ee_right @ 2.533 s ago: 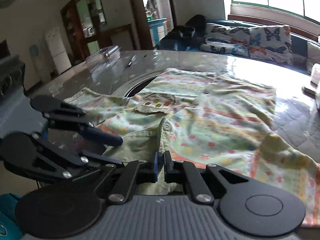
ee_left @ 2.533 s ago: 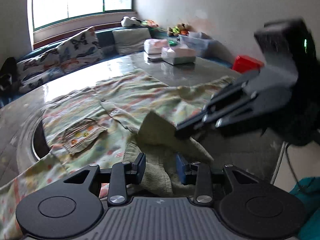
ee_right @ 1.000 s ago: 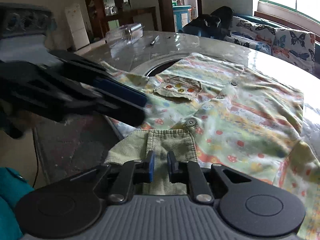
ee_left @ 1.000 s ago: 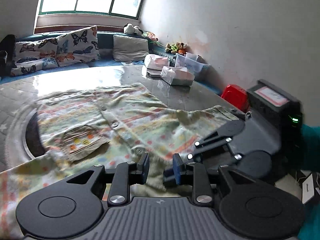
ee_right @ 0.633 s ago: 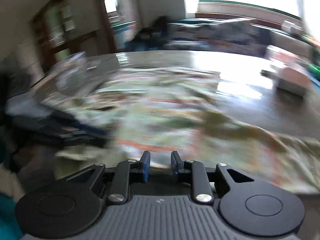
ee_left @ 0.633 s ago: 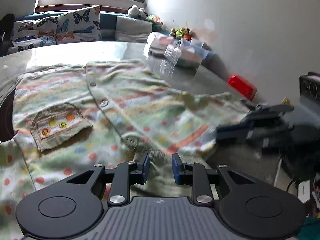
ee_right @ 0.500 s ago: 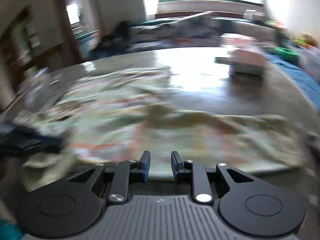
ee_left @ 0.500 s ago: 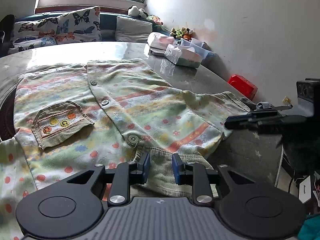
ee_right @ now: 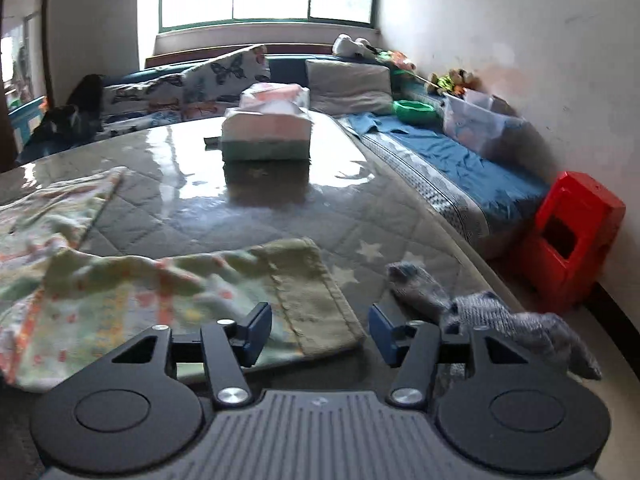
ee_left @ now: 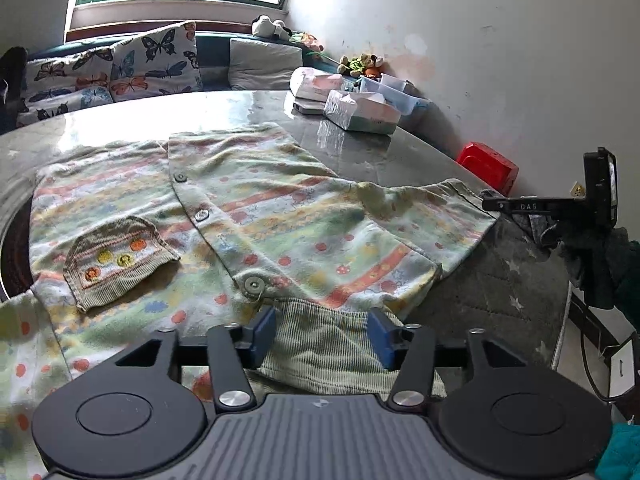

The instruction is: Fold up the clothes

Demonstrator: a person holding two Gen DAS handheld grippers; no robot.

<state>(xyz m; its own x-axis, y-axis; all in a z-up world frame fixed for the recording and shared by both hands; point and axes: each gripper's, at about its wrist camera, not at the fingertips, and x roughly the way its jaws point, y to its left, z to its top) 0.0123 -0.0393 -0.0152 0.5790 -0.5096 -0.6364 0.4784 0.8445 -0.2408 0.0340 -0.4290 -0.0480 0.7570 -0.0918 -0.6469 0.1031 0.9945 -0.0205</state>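
Shirt [ee_left: 256, 216]: patterned, buttoned, spread flat on bench [ee_left: 360, 156], filling centre and left of left view; pocket [ee_left: 116, 256] at left. Ribbed collar at lower centre, between wide-spread fingers of left gripper [ee_left: 322, 334]. Sleeve cuff [ee_right: 316, 300] at lower centre of right view, before right gripper [ee_right: 320, 334], fingers wide, empty. Grey sock [ee_right: 500, 320] lower right. Tissue box [ee_right: 266, 134] upper centre.

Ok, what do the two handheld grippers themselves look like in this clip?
Both match: the left gripper and right gripper have black linkage fingers with silver pivot screws, blue pads, a grey ribbed body and two round black discs. Seen from the left camera, the right gripper's body carries a screen. A teal sleeve shows at the frame corner.
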